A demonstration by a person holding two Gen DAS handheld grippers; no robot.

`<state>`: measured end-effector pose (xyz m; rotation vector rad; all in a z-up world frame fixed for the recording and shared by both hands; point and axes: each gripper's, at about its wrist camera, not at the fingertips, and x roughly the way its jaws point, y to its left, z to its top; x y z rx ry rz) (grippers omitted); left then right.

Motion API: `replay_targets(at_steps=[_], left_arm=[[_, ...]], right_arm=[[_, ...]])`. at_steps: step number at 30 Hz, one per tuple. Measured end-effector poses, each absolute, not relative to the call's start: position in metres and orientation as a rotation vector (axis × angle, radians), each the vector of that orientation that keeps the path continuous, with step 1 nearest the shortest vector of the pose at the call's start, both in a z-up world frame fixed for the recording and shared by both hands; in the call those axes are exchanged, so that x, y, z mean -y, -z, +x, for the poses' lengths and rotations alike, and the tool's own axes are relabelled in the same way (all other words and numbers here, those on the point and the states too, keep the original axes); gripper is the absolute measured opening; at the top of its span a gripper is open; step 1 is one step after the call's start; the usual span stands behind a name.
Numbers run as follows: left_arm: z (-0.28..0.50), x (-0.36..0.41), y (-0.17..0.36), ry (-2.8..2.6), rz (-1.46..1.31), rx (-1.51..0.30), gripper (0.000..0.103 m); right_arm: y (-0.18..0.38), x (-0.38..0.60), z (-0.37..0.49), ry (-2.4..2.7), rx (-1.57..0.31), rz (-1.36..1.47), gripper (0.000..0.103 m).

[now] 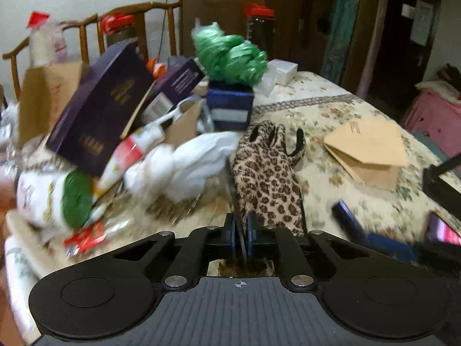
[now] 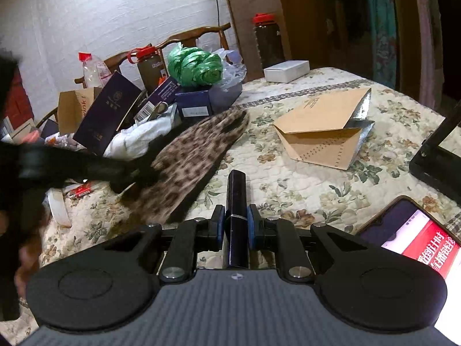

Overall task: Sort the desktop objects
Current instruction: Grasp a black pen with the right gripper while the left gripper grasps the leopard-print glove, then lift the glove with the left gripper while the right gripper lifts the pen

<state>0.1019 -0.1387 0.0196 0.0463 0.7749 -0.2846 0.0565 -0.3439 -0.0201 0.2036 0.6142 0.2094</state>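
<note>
Floral-quilted bench (image 2: 302,178): your left claw (image 1: 241,230) pinches the leopard glove (image 1: 268,173), lengthwise ahead; right claw (image 2: 236,222) clamps a dark slim box (image 2: 236,201).

Boxes (image 2: 106,112) and bags crowd the left; open tablecloth (image 2: 288,184) lies before the paper bag (image 2: 319,132).

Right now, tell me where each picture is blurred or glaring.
Left wrist view: motion smear over the clutter pile at left; the leopard glove stays fairly sharp. Right wrist view: the glove and left tool smear; the phone screen glares.
</note>
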Motion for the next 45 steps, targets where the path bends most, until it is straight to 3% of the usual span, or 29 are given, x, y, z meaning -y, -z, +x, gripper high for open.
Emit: replay_targets(at_steps=[9,12,13,14,20,24,25,26,27,28,29,39,45], left_arm=[[0.036,0.093,-0.023,0.305,0.076,-0.733,0.002],[0.018,0.085,-0.015,0.324,0.12,-0.754,0.007],[0.015,0.083,-0.014,0.323,0.127,-0.751,0.026],[0.014,0.083,-0.013,0.331,0.136,-0.748,0.038],[0.041,0.089,-0.015,0.339,0.124,-0.718,0.066],[0.067,0.105,-0.001,0.362,0.129,-0.78,0.071],[0.068,0.109,0.0,0.35,0.132,-0.772,0.069],[0.067,0.111,-0.001,0.343,0.138,-0.765,0.047],[0.063,0.113,-0.002,0.348,0.135,-0.757,0.038],[0.059,0.114,-0.004,0.355,0.135,-0.751,0.016],[0.054,0.117,-0.005,0.36,0.148,-0.742,0.01],[0.019,0.116,-0.041,0.347,0.15,-0.578,0.009],[0.034,0.113,-0.016,0.327,0.12,-0.676,0.009]], right_arm=[[0.02,0.344,0.057,-0.215,-0.613,0.21,0.02],[0.02,0.344,0.056,-0.216,-0.614,0.209,0.02],[0.02,0.343,0.056,-0.218,-0.615,0.207,0.02],[0.02,0.343,0.056,-0.219,-0.615,0.203,0.02],[0.02,0.341,0.057,-0.216,-0.616,0.191,0.021],[0.021,0.342,0.057,-0.219,-0.616,0.195,0.022],[0.02,0.342,0.057,-0.222,-0.616,0.198,0.024],[0.02,0.342,0.057,-0.226,-0.616,0.199,0.025],[0.02,0.342,0.057,-0.23,-0.616,0.199,0.026],[0.02,0.342,0.057,-0.23,-0.616,0.199,0.026],[0.02,0.342,0.057,-0.23,-0.616,0.198,0.026],[0.02,0.34,0.056,-0.233,-0.614,0.189,0.029],[0.019,0.332,0.057,-0.232,-0.62,0.135,0.036]])
